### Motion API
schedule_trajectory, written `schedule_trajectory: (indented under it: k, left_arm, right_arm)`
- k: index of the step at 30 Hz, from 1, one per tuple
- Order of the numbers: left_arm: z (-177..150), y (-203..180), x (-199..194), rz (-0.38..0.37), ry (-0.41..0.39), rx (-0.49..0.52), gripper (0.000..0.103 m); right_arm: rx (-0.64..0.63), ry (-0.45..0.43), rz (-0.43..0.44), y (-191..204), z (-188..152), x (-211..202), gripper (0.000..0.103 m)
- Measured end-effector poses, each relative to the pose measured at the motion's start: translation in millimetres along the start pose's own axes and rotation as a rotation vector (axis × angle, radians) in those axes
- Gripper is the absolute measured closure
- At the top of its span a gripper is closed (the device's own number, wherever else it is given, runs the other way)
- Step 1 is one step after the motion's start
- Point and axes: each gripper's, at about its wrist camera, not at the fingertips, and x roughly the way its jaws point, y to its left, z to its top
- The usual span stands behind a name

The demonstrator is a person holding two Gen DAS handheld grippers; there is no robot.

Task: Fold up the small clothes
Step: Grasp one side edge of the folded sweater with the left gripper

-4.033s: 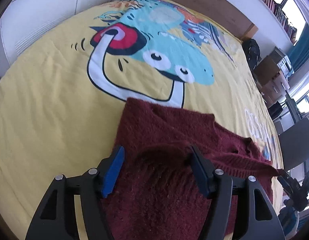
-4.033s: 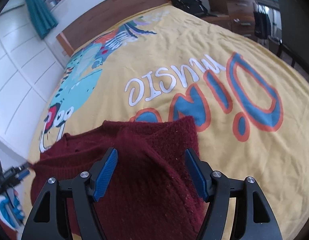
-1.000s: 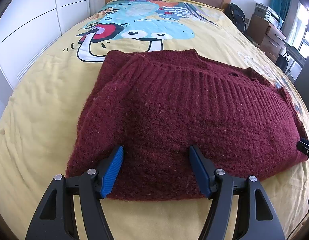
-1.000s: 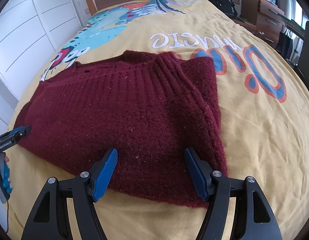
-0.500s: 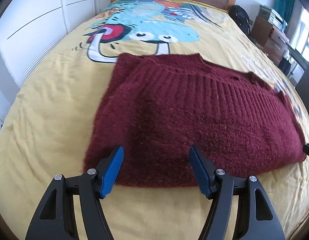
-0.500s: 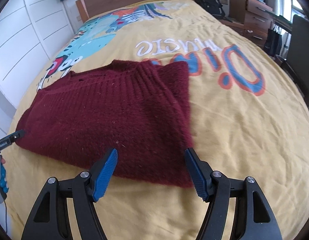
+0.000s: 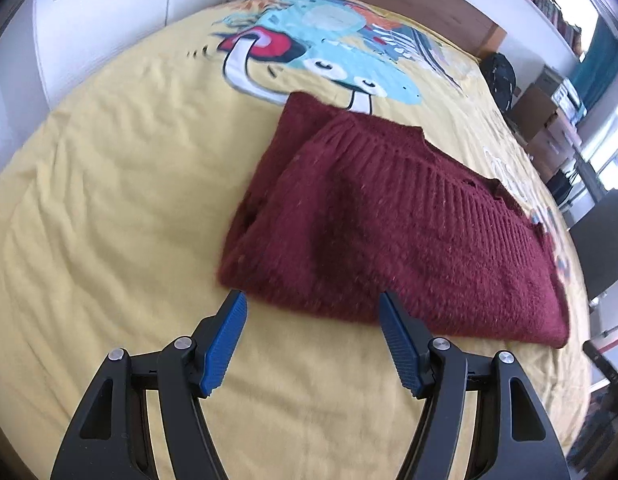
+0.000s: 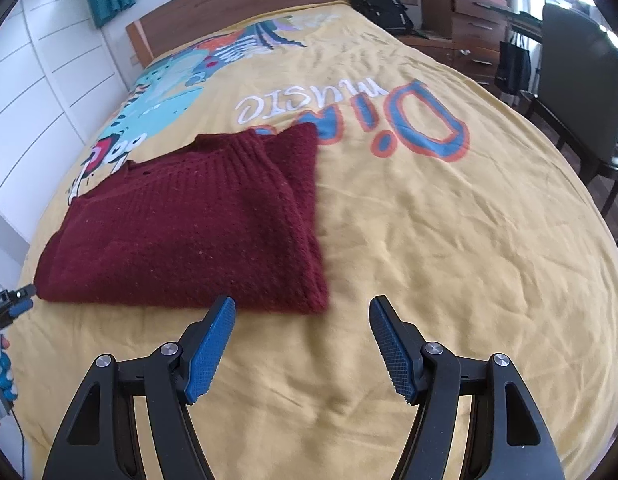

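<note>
Both hand-held grippers [image 7: 313, 308] [image 8: 301, 312] withdrawn off folded sweater [image 7: 389, 220].

— Any lettering readable?
— Yes: "Dino music" printed upside down on the yellow bedspread [image 8: 449, 240], "music" in white, "Dino" in blue with orange outline, partly covered.
— Anything else?
— Nothing legible.

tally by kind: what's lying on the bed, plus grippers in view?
Sweater, dark red, folded: 1
Bedspread, yellow: 1
Grippers: 2, left gripper, right gripper, both open, holding nothing
Total: 4
</note>
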Motion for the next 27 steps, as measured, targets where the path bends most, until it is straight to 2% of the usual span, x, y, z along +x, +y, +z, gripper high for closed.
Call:
schedule_trajectory:
  k: [11,22,25,26,27]
  left_arm:
    - [-2.1,34.0,29.4,-0.214,0.054,-0.265,0.036]
    - [48.6,55.0,53.4,-0.236,0.012,-0.368,0.037]
    - [57.9,59.4,61.0,-0.263,0.002,-0.398,0.037]
    - [61.0,60.8,62.1,-0.271,0.001,-0.406,0.038]
    - [61.4,60.7,63.9,-0.271,0.002,-0.407,0.044]
  right_arm:
    - [0.004,0.018,-0.036,-11.2,1.3,9.8,0.032]
    - [-0.001,0.026,-0.051,-19.5,7.2,19.8,0.032]
    - [0.001,0.027,-0.054,-22.1,7.2,20.2,0.032]
    - [0.002,0.027,-0.055,-23.1,7.2,20.3,0.032]
    - [0.006,0.026,-0.054,-24.6,7.2,19.9,0.032]
